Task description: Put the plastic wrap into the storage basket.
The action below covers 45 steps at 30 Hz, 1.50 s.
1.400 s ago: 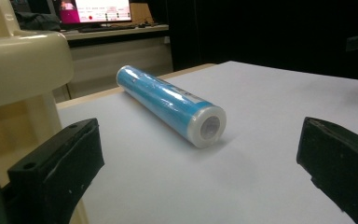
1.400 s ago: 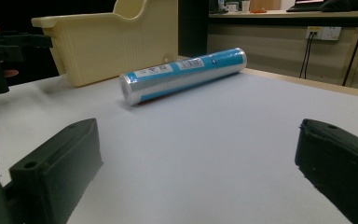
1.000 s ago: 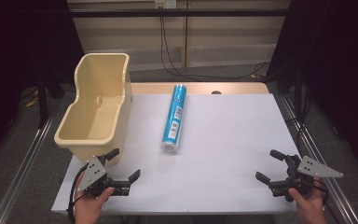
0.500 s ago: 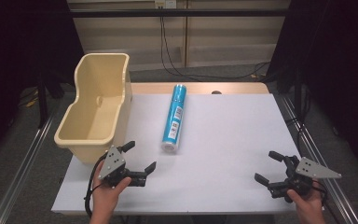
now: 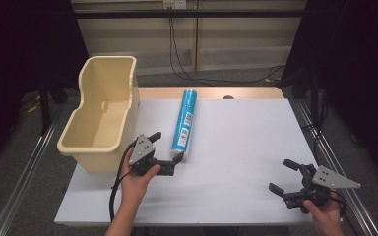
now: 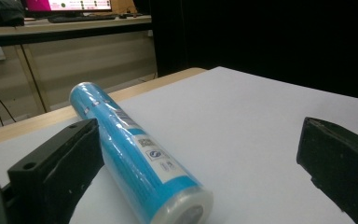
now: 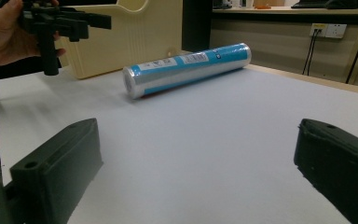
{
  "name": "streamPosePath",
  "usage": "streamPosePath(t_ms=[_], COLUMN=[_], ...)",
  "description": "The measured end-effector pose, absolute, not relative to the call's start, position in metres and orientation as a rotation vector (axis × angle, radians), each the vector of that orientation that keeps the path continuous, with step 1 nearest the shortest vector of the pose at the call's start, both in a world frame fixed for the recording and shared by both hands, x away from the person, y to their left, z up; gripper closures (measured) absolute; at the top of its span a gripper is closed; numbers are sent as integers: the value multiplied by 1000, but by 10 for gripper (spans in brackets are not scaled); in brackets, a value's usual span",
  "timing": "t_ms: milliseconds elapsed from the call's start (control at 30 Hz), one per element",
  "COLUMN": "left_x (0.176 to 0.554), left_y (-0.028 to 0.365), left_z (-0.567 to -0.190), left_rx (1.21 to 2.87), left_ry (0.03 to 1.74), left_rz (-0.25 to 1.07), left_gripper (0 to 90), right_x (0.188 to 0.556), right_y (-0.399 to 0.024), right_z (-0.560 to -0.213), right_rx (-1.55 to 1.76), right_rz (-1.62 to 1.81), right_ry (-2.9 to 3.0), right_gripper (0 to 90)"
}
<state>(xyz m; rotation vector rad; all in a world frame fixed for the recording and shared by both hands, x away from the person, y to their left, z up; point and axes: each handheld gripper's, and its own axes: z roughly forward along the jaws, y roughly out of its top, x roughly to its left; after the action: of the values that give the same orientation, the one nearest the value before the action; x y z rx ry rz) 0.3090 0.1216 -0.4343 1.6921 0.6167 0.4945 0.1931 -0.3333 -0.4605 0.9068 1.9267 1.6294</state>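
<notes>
Blue and shiny, the tube (image 5: 184, 123) lies flat on the white table (image 5: 246, 147), just beside the tan bin (image 5: 101, 115) and not touching it. One end points to the far edge of the table and the other end points back toward the person. The job looks like picking up the tube, maybe to put it in the bin, and it is only at the start. Nothing is in the bin that I can see, and the tube is not held or lifted yet. The left gripper (image 5: 165, 152) is at the near end of the tube, with its jaws spread wide apart and nothing between them pressed tight. In the left gripper view the tube (image 6: 135, 154) sits between the two black jaws, close to the left one, but I cannot tell if that jaw touches it. The left hand (image 5: 135, 179) reaches in from the bottom, with the arm slanting up and the gripper pointing at the tube end. What is left, I think, is to push in a bit more, squeeze the jaws on the tube, lift it and carry it. The tube is round, so it may roll if it gets bumped from the side. The right gripper (image 5: 288, 179) waits near the front right corner of the table, well apart from the tube. Its jaws are wide apart too and hold nothing. In the right gripper view the tube (image 7: 186, 70) lies far ahead, with the bin (image 7: 126, 37) behind it.
</notes>
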Motion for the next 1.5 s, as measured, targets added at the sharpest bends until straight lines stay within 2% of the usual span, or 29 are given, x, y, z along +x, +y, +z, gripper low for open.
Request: streamPosePath(t_ms=[400,533,1033,1200,1500], left_x=[344,361,396,409,422], left_y=[99,91,78,70,52], left_z=[-430,-428,-430,-432,-431], left_rx=[1731,1757,1806,1864,1968], left_ry=[652,696,807,868,944], left_rz=[469,408,401,352,376], left_gripper=[2,8,12,1,0], right_x=[194,195,195,195,194], right_y=[-333,-332,-331,-331,-329], right_z=[-462,-462,-462,-462,-462], right_rx=[896,893,888,882,872], right_rz=[1633,1630,1633,1634,1631], right_ry=[1940,1948,1952,1957,1966], right_gripper=[3,5,6,7,8])
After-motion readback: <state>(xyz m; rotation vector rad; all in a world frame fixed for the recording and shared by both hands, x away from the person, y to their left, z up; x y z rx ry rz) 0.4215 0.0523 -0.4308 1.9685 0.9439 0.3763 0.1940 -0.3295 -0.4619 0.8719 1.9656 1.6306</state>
